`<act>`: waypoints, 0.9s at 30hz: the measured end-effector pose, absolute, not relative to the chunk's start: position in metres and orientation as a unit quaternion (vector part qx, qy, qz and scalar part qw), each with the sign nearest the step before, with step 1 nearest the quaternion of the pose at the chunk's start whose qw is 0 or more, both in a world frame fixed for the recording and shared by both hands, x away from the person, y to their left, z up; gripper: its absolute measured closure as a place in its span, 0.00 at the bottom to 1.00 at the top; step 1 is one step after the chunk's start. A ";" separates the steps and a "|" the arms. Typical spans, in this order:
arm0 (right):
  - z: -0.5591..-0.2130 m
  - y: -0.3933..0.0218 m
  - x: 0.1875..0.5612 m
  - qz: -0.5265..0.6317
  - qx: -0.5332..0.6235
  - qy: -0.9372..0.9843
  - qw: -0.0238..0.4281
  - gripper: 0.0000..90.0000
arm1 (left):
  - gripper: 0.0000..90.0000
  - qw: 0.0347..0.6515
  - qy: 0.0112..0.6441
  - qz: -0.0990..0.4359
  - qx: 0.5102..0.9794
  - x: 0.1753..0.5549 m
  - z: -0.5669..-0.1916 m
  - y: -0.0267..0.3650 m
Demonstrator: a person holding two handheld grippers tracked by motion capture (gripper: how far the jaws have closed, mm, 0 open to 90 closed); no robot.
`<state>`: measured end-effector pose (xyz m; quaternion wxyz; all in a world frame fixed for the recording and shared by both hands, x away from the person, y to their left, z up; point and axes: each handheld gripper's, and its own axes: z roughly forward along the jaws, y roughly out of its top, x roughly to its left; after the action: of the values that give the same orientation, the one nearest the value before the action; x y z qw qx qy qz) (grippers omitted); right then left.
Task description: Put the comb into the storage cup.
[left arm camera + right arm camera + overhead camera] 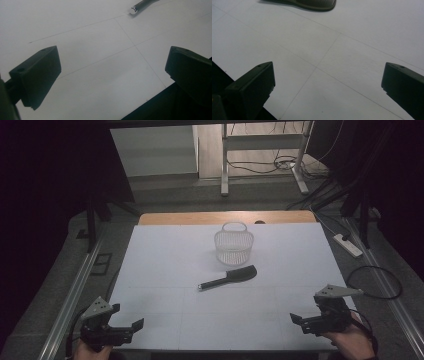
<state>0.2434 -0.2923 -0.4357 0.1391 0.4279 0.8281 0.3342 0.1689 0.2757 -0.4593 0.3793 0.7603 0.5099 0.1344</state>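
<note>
In the high view a dark hairbrush (231, 276) lies mid-frame on the white counter (165, 270), just below an empty wire basket (234, 244). The left claw (119, 316) at lower left and the right claw (303, 324) at lower right both stand apart, holding nothing. The left gripper view catches the brush's handle tip at the top edge; the right gripper view catches its head.

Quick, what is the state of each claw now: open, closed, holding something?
Left claw: open, holding nothing.
Right claw: open, holding nothing.

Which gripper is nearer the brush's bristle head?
The right gripper: the hairbrush points its bristle head toward it, while its handle tip points toward the left gripper.
</note>
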 end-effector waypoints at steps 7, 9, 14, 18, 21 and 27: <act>-0.437 -0.282 0.250 0.338 0.414 0.834 0.138 0.00 | 0.01 0.380 0.511 0.133 0.760 0.169 -0.459 0.276; -0.437 -0.279 0.253 0.339 0.412 0.835 0.135 0.00 | 0.01 0.381 0.511 0.133 0.759 0.169 -0.459 0.276; -0.438 -0.270 0.260 0.336 0.404 0.841 0.128 0.00 | 0.01 0.381 0.510 0.133 0.759 0.169 -0.459 0.276; -0.438 -0.265 0.264 0.339 0.402 0.842 0.122 0.00 | 0.01 0.382 0.511 0.133 0.759 0.169 -0.459 0.277; -0.438 -0.259 0.268 0.342 0.398 0.843 0.116 0.00 | 0.01 0.382 0.511 0.133 0.758 0.169 -0.460 0.276; -0.438 -0.251 0.274 0.346 0.392 0.846 0.108 0.00 | 0.01 0.383 0.511 0.132 0.758 0.169 -0.460 0.277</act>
<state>0.2742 -0.2510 -0.4382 0.1083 0.3916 0.8456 0.3462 0.1690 0.2766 -0.4595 0.3830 0.7581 0.5110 0.1322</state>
